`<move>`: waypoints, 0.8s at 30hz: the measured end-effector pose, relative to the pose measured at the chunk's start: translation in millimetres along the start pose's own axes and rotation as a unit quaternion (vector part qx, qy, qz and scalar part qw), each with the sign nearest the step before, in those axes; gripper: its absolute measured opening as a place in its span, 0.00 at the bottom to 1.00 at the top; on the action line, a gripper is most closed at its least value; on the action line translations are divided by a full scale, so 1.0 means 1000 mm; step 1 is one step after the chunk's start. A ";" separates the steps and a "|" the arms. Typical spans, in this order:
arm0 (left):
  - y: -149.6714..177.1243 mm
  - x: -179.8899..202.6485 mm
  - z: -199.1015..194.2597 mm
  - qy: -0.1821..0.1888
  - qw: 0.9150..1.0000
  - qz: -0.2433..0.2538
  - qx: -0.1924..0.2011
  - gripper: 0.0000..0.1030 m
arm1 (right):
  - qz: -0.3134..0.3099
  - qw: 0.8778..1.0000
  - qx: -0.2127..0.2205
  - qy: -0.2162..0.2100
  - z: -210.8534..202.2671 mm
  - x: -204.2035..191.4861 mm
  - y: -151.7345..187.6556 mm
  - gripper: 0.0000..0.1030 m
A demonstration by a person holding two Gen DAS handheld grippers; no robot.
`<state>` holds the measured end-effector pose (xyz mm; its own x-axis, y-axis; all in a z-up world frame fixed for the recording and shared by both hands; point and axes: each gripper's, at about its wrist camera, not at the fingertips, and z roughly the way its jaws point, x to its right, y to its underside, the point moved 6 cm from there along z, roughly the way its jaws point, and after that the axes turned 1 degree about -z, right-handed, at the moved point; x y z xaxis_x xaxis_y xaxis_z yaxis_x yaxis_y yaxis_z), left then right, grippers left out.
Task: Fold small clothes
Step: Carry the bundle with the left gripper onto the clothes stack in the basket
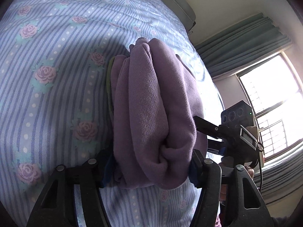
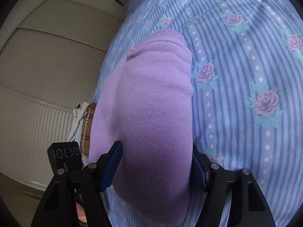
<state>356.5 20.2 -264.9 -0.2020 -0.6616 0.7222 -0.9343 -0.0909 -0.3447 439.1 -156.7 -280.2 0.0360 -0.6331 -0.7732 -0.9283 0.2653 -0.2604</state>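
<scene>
A folded purple knit garment (image 1: 151,102) fills the middle of the left wrist view, bunched in thick layers with a green edge on its left side. My left gripper (image 1: 149,168) is shut on its near end, blue pads pressed on both sides. The same purple garment (image 2: 153,113) shows smooth in the right wrist view, and my right gripper (image 2: 157,168) is shut on it, its blue pads (image 2: 111,168) squeezing the fabric. Both hold the garment just above the striped bed sheet (image 1: 47,75). The right gripper also shows in the left wrist view (image 1: 217,130).
The bed sheet (image 2: 246,75) is blue-striped with pink roses. A grey headboard (image 1: 176,5) lies beyond. Teal curtains (image 1: 242,43) and a bright window (image 1: 272,102) are on the right. A beige ribbed wardrobe (image 2: 47,66) and a hanging cloth bag (image 2: 83,124) stand beside the bed.
</scene>
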 end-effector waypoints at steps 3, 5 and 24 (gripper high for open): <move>0.002 0.000 -0.006 0.007 1.000 0.000 0.001 0.50 | -0.004 1.000 0.002 -0.002 0.002 -0.009 0.000 0.52; 0.003 0.000 -0.013 0.009 1.000 0.005 0.001 0.48 | -0.005 1.000 0.009 -0.004 -0.004 -0.012 0.003 0.48; -0.003 0.040 -0.124 0.036 0.997 0.043 0.049 0.46 | -0.057 0.997 0.052 -0.017 -0.051 -0.137 0.008 0.44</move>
<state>315.1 86.3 -161.0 -0.3037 -0.6159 0.7270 -0.8802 -0.1107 -0.4615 408.1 -104.4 -146.9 0.1531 -0.6396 -0.7533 -0.8738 0.2684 -0.4055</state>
